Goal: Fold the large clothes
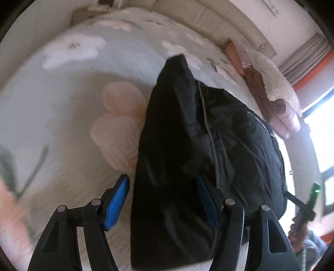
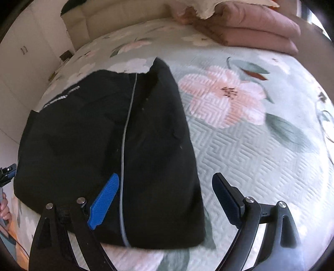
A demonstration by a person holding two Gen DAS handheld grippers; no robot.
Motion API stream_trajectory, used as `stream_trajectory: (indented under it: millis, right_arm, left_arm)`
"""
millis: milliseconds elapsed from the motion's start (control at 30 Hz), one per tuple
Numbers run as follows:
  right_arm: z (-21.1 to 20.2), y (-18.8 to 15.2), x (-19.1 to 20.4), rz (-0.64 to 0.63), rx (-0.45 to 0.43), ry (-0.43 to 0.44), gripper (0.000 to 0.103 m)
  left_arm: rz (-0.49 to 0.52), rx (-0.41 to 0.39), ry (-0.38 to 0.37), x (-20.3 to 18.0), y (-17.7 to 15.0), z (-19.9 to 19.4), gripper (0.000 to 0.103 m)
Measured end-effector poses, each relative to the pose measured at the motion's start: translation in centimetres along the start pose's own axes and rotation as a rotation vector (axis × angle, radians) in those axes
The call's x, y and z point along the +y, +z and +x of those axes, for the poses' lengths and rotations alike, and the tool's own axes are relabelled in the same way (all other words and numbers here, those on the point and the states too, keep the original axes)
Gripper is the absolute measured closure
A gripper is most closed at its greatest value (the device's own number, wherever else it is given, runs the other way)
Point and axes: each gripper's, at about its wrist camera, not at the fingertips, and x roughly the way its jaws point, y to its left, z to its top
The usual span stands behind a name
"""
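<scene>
A black jacket (image 1: 187,146) lies folded into a long block on a floral bedspread (image 1: 73,104); a thin grey zipper line runs along it. My left gripper (image 1: 162,200) is open, its blue pads apart above the jacket's near end, holding nothing. In the right wrist view the same jacket (image 2: 117,146) fills the left half. My right gripper (image 2: 165,202) is open over the jacket's near right corner, left pad over the fabric, right pad over bare bedspread (image 2: 250,156). The right gripper shows small at the left wrist view's right edge (image 1: 306,206).
Folded pink quilts (image 2: 261,27) with a cream towel on top sit at the bed's far side, also in the left wrist view (image 1: 277,100). A beige headboard (image 1: 208,18) and a bright window (image 1: 321,135) lie beyond. White wardrobe doors (image 2: 27,62) stand left.
</scene>
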Motion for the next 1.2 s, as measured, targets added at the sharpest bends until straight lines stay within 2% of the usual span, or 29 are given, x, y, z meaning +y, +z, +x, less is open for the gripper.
stream_trajectory:
  millis: [67, 100, 167, 267, 333, 367, 467, 500, 533, 567, 600, 700, 767, 833, 867, 900, 967, 1033, 1100, 1200]
  right_arm:
    - [1.1, 0.5, -0.4, 0.009, 0.003, 0.04, 0.009]
    - [1.7, 0.9, -0.7, 0.017, 0.015, 0.059, 0.007]
    - [2.8, 1.4, -1.1, 0.028, 0.044, 0.117, 0.006]
    - [4.8, 1.8, -1.5, 0.054, 0.107, 0.213, 0.006]
    - [6.3, 1.8, -2.2, 0.117, 0.153, 0.285, 0.005]
    - [6.8, 1.9, -2.5, 0.143, 0.163, 0.308, 0.001]
    - [7.0, 2.1, -1.9, 0.104, 0.152, 0.302, 0.001]
    - [6.9, 2.1, -1.5, 0.088, 0.149, 0.303, 0.009]
    - [6.6, 2.1, -1.1, 0.075, 0.143, 0.333, 0.016]
    - [6.2, 2.1, -0.8, 0.07, 0.138, 0.355, 0.029]
    - [5.8, 2.2, -0.6, 0.057, 0.132, 0.344, 0.032]
    - [5.8, 2.1, -0.2, 0.023, 0.129, 0.329, 0.034]
    - [6.5, 2.3, -0.6, 0.043, 0.136, 0.36, 0.03]
    - [7.6, 2.4, -1.1, 0.07, 0.168, 0.421, 0.024]
    - [8.4, 2.5, -1.4, 0.096, 0.184, 0.459, 0.021]
    - [8.7, 2.7, -1.7, 0.117, 0.184, 0.479, 0.02]
    - [8.6, 2.9, -1.6, 0.131, 0.174, 0.477, 0.021]
    - [7.5, 2.7, -0.9, 0.09, 0.144, 0.44, 0.032]
    - [5.4, 2.3, -0.6, 0.065, 0.083, 0.43, 0.05]
    - [2.3, 1.5, 0.2, 0.054, 0.034, 0.421, 0.058]
  left_arm:
    - [-0.013, 0.013, -0.082, 0.6, 0.3, 1.1, 0.035]
    - [-0.019, 0.028, -0.147, 0.9, 0.5, 1.6, 0.031]
    - [-0.036, 0.058, -0.213, 1.5, 0.9, 2.7, 0.03]
    - [-0.031, 0.074, -0.23, 1.5, 1.2, 3.8, 0.026]
    - [-0.026, 0.088, -0.227, 1.3, 1.3, 4.6, 0.023]
    - [-0.031, 0.096, -0.234, 1.3, 1.3, 4.9, 0.022]
    - [-0.067, 0.146, -0.265, 1.7, 1.8, 5.7, 0.021]
    - [-0.076, 0.152, -0.265, 1.7, 1.8, 5.9, 0.021]
    - [-0.07, 0.153, -0.252, 1.4, 1.8, 5.9, 0.025]
    - [-0.045, 0.148, -0.249, 0.9, 1.8, 5.8, 0.037]
    - [0.002, 0.139, -0.269, -0.1, 1.7, 5.3, 0.053]
    - [0.091, 0.122, -0.24, -1.3, 1.6, 4.8, 0.055]
    - [0.049, 0.154, -0.266, -0.6, 1.8, 5.7, 0.053]
    - [0.0, 0.182, -0.303, 0.0, 2.1, 6.4, 0.043]
    - [-0.03, 0.199, -0.317, 0.2, 2.2, 6.9, 0.04]
    - [-0.063, 0.214, -0.335, 0.4, 2.1, 7.5, 0.039]
    - [-0.075, 0.187, -0.327, 0.2, 1.9, 7.4, 0.041]
    - [-0.014, 0.126, -0.289, -0.9, 1.4, 6.0, 0.06]
    - [0.029, 0.066, -0.269, -2.3, 0.8, 4.2, 0.064]
    - [0.044, -0.01, -0.315, -3.9, -0.2, 0.3, 0.068]
